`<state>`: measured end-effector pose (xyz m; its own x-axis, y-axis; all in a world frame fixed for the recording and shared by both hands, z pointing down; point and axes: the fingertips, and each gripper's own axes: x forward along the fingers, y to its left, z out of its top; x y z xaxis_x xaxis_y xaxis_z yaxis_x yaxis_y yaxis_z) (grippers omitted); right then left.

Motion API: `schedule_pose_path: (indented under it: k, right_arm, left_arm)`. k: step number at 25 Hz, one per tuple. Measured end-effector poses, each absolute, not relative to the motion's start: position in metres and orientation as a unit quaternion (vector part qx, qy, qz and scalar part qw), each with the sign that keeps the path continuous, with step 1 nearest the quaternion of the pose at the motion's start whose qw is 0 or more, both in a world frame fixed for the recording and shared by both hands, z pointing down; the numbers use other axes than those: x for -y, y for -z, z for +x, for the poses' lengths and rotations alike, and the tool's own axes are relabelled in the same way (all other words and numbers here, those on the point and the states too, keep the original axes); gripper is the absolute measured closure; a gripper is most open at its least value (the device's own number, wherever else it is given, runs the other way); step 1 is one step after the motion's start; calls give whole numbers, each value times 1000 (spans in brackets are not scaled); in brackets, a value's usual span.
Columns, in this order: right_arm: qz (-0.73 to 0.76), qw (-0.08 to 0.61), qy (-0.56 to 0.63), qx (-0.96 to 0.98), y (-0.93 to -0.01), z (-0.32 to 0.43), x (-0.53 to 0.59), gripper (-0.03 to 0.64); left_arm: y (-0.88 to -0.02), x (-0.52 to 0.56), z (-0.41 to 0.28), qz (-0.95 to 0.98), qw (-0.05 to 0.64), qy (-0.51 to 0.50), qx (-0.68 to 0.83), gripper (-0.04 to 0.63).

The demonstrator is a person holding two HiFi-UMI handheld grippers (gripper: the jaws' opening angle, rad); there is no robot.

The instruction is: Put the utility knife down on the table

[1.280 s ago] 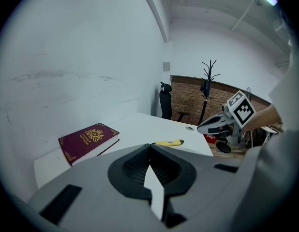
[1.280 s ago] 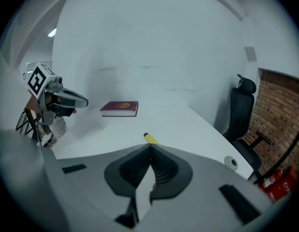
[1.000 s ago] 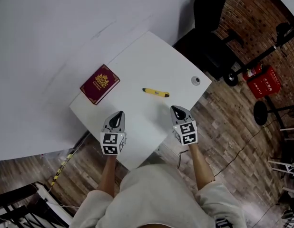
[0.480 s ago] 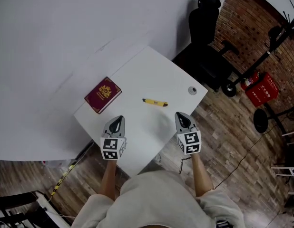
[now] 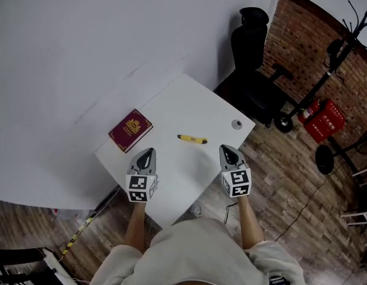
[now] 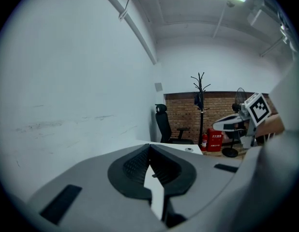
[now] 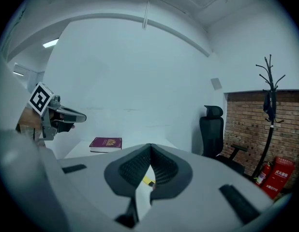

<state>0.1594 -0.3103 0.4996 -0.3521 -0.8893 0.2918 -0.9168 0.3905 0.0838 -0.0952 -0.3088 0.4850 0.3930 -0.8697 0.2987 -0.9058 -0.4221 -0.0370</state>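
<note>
The utility knife (image 5: 192, 139) lies on the table (image 5: 189, 100) right of the maroon book (image 5: 130, 130), and the left gripper (image 5: 146, 152) and right gripper (image 5: 227, 151) hover closed and empty, so only a stray sweep could knock it off.

1. To me the table (image 5: 189, 103) looks like a smooth, matt white board.
2. The utility knife (image 5: 192, 139) seems to be yellow plastic.
3. The book (image 5: 130, 130) has a dark red cover with a shiny gold stamp.
4. The floor (image 5: 290, 183) is wood planks, and the wall (image 5: 302, 34) is rough brick.
5. I see matt grey plastic on the left gripper (image 6: 149, 146) and the right gripper (image 7: 149, 146), with black ribbed pads (image 6: 132, 166).
</note>
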Motion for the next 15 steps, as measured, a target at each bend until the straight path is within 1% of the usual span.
schedule_pose_path:
  k: [15]
  right_arm:
    - [552,141,-34,821,-485,156,306,618]
  left_arm:
    - [-463,309,-98,833,51,-120,538,589]
